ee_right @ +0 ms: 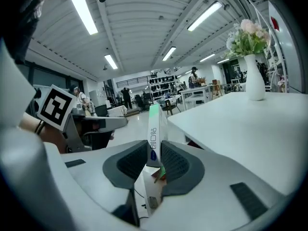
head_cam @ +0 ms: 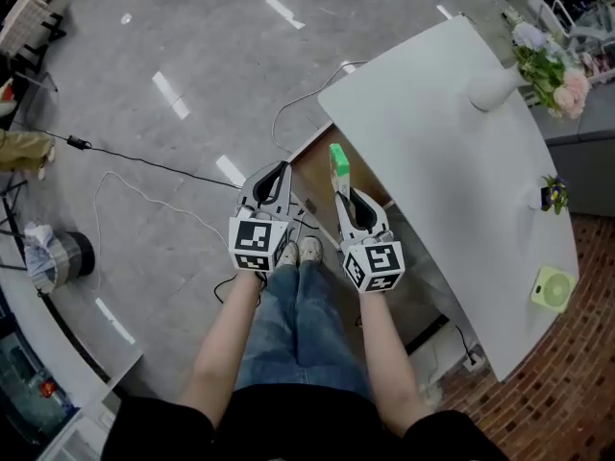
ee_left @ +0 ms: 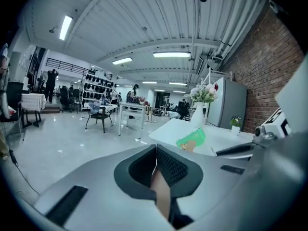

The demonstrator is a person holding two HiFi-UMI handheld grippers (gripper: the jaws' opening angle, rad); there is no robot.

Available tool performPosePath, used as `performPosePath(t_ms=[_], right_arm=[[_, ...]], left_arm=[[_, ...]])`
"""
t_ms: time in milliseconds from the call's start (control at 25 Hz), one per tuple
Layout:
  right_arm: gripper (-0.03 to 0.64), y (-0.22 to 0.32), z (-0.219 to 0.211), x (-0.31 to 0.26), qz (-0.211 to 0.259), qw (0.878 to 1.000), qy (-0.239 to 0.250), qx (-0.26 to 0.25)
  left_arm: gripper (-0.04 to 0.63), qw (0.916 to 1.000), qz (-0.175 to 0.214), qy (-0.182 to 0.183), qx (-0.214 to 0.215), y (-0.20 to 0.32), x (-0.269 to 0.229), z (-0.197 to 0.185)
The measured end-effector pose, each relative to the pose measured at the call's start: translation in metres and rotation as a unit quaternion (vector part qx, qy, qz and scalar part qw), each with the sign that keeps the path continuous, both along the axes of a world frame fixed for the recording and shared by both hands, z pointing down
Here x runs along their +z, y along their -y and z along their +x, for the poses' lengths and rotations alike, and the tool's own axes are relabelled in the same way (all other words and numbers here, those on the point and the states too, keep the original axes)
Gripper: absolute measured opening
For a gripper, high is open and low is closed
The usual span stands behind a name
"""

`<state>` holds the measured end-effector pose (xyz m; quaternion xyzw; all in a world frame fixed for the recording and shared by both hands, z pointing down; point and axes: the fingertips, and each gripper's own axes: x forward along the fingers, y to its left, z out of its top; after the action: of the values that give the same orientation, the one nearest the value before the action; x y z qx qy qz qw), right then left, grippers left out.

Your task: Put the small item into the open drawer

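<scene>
Small box (ee_right: 153, 129) is sitting upright, clamped between the right gripper (ee_right: 154, 150) pads, hovering over the open drawer (head_cam: 312, 166) that's sticking out from under the white table (head_cam: 452, 161). Left gripper (ee_left: 155, 160) is hanging just beside, jaws together, empty.

Small box (head_cam: 339, 161): green and white, blue print on 1 edge. Table (head_cam: 452, 161): plain white. Drawer (head_cam: 315, 166) interior: wood brown. Left gripper (head_cam: 280, 171) and right gripper (head_cam: 343, 195): grey, black ribbed pads, black-and-white square markers. Floor (head_cam: 192, 46): glossy grey.
</scene>
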<state>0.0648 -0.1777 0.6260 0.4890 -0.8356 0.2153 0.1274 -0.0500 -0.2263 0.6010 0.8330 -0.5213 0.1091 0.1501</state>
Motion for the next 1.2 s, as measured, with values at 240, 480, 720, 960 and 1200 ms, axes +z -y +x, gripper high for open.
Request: performPosePath(t_ms=[240, 480, 720, 960, 1200], right_arm=[[0.092, 0.006, 0.002, 0.081, -0.046, 0.999, -0.026, -0.003], [0.092, 0.025, 0.014, 0.156, -0.093, 0.994, -0.058, 0.016], [0.092, 0.033, 0.019, 0.212, -0.150, 0.983, -0.105, 0.005], [0.092, 0.019, 0.021, 0.263, -0.218, 0.966, -0.139, -0.014], [0.097, 0.017, 0.026, 0.281, -0.231, 0.962, -0.142, -0.017]], left_arm=[[0.023, 0.9996, -0.028, -0.005, 0.008, 0.006, 0.067, 0.016], [0.023, 0.9988, -0.045, -0.015, 0.012, 0.017, 0.126, 0.029], [0.023, 0.9981, -0.055, -0.028, -0.004, 0.035, 0.166, 0.033], [0.023, 0.9972, -0.070, -0.025, 0.001, 0.029, 0.188, 0.038], [0.023, 0.9966, -0.078, -0.026, 0.002, 0.023, 0.196, 0.043]])
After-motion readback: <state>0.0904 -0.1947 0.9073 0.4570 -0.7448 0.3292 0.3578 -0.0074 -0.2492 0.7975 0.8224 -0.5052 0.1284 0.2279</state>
